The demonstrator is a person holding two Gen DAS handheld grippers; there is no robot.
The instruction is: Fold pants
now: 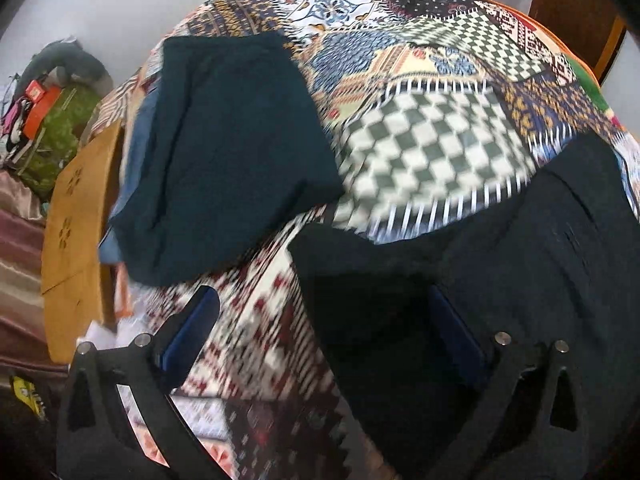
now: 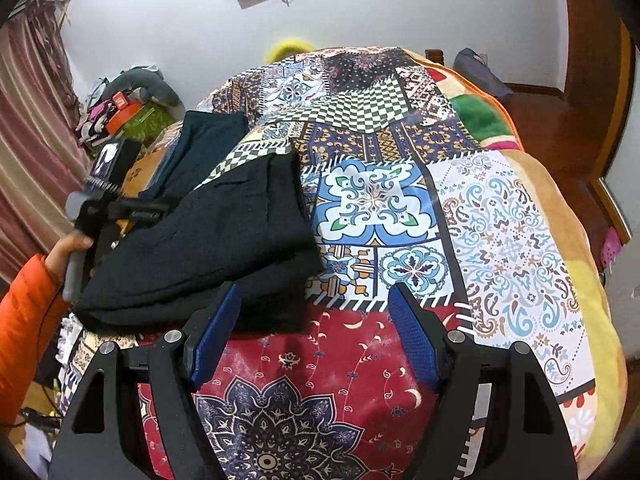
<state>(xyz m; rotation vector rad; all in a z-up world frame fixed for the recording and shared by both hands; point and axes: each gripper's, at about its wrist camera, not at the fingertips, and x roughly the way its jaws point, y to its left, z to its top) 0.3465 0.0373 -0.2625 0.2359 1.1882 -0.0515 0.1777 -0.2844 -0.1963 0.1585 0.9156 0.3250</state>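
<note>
while the bed is covered edge to edge by a bright patchwork-print bedspread [image 2: 500, 216] of checkered, floral and paisley panels, a folded pair of black knit pants [image 2: 224, 240] lies on its near left part, several layers thick, with one corner reaching just in front of the right gripper's left finger. farther back on the left side of the bed lies a second folded garment, a dark teal cloth rectangle [image 1: 224, 152], stacked on a blue fabric piece [image 1: 132, 184] that peeks out along its left edge; the two dark bundles sit near each other but apart in the left wrist view. the left gripper [image 1: 324, 320], black-framed with blue pads, hangs with its jaws spread wide, its right finger over the black pants and its left finger over bare bedspread, gripping nothing; that view is motion-blurred. the right gripper [image 2: 314, 304] likewise has its jaws spread wide over the red floral panel just beside the pants, pinching nothing. at the left edge of the right wrist view, the person's left hand [image 2: 66, 250], in an orange sleeve, holds the left tool's handle. beyond the bed's left side sits a tan wooden panel [image 1: 76, 232] and a pile of clutter [image 2: 120, 112].
</note>
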